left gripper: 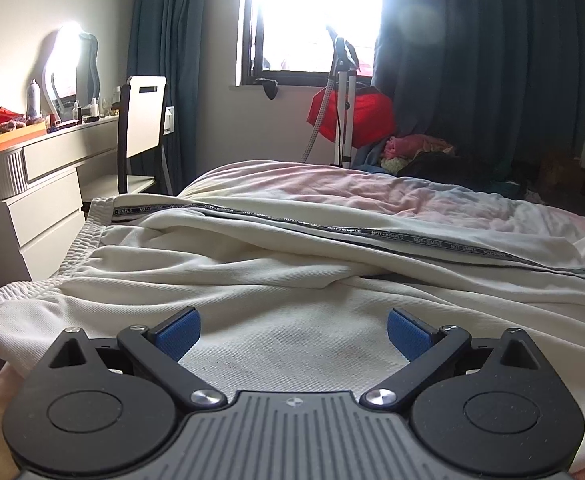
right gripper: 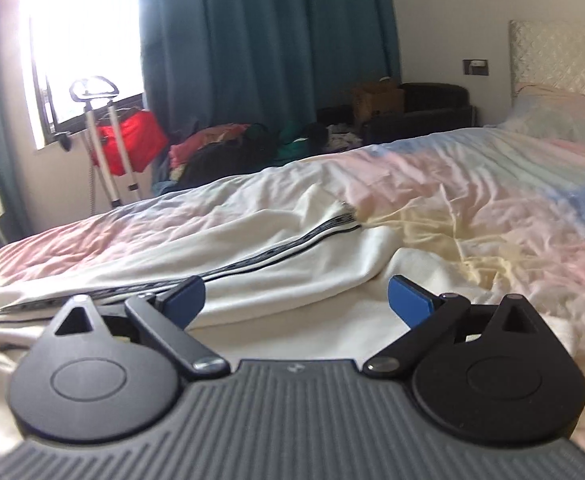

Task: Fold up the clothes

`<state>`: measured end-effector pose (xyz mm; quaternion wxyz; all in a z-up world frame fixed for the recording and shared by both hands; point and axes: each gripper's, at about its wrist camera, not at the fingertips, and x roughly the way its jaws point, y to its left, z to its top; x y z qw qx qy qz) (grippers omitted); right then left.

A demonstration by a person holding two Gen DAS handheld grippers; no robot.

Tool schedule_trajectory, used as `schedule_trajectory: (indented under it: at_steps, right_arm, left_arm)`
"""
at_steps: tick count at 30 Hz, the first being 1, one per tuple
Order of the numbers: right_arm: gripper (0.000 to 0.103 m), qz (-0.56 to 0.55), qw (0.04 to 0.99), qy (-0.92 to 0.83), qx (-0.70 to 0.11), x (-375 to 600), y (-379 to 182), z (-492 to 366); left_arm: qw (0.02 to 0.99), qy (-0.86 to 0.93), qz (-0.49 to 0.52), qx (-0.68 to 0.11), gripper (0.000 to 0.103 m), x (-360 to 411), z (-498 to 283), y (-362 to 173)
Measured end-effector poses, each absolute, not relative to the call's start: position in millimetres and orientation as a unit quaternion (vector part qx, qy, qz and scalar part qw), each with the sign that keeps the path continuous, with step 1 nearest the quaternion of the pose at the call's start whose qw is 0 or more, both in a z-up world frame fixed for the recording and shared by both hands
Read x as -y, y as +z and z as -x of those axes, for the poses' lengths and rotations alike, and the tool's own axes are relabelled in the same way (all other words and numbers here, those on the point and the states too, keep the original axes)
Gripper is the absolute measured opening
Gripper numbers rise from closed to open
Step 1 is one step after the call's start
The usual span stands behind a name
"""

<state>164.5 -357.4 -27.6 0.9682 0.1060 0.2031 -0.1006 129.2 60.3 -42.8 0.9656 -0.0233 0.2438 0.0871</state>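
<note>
White track trousers with a black lettered side stripe lie spread across the bed, elastic waistband at the left. My left gripper is open and empty, low over the cloth near the waist end. In the right wrist view the trouser legs run away toward a cuff near the middle of the bed. My right gripper is open and empty, just above the near leg.
The bed has a pink, blue and yellow cover. A white dresser and chair stand left. A garment steamer stand and a pile of clothes sit below the window.
</note>
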Motion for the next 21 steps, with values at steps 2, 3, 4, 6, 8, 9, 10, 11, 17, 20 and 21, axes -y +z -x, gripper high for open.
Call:
schedule_trajectory:
  at_steps: [2, 3, 4, 6, 8, 9, 10, 11, 17, 20, 21]
  right_arm:
    - [0.100, -0.087, 0.972, -0.073, -0.208, 341.3, -20.4, -145.3]
    - [0.100, -0.076, 0.974, -0.059, -0.207, 333.3, -17.4, -136.6]
    - [0.100, -0.067, 0.976, -0.048, -0.204, 326.8, -14.4, -128.5]
    - [0.100, -0.060, 0.979, -0.042, -0.190, 322.0, -9.0, -116.1]
    - [0.100, -0.058, 0.981, -0.053, -0.177, 322.9, -4.7, -108.9]
    - [0.100, -0.058, 0.981, -0.066, -0.172, 325.1, -3.2, -107.3]
    - [0.100, -0.058, 0.981, -0.080, -0.169, 327.6, -2.1, -106.2]
    - [0.100, -0.060, 0.980, -0.092, -0.167, 331.0, -1.4, -105.3]
    - [0.100, -0.114, 0.966, -0.138, -0.185, 363.3, -8.6, -107.7]
    - [0.100, -0.140, 0.955, -0.163, -0.202, 377.5, -15.1, -109.2]
    - [0.100, -0.156, 0.951, -0.170, -0.204, 383.8, -17.0, -108.4]
  left_arm:
    - [0.967, 0.078, 0.021, -0.241, 0.101, -56.2, -120.2, -35.9]
    - [0.967, 0.070, 0.026, -0.243, 0.101, -55.9, -115.7, -32.9]
    - [0.967, 0.062, 0.032, -0.245, 0.101, -55.6, -111.1, -29.9]
    - [0.963, 0.053, 0.046, -0.262, 0.101, -58.0, -102.2, -27.9]
    - [0.955, 0.055, 0.073, -0.281, 0.101, -69.9, -94.8, -27.6]
    - [0.952, 0.061, 0.086, -0.286, 0.100, -79.7, -89.7, -26.4]
    - [0.949, 0.067, 0.099, -0.291, 0.100, -89.5, -84.7, -25.1]
    - [0.946, 0.075, 0.114, -0.294, 0.100, -101.6, -80.6, -21.5]
    - [0.898, 0.149, 0.263, -0.320, 0.100, -191.6, -63.4, -6.7]
    - [0.874, 0.185, 0.322, -0.312, 0.101, -230.5, -54.3, -7.5]
    - [0.867, 0.194, 0.340, -0.308, 0.101, -240.6, -52.0, -9.6]
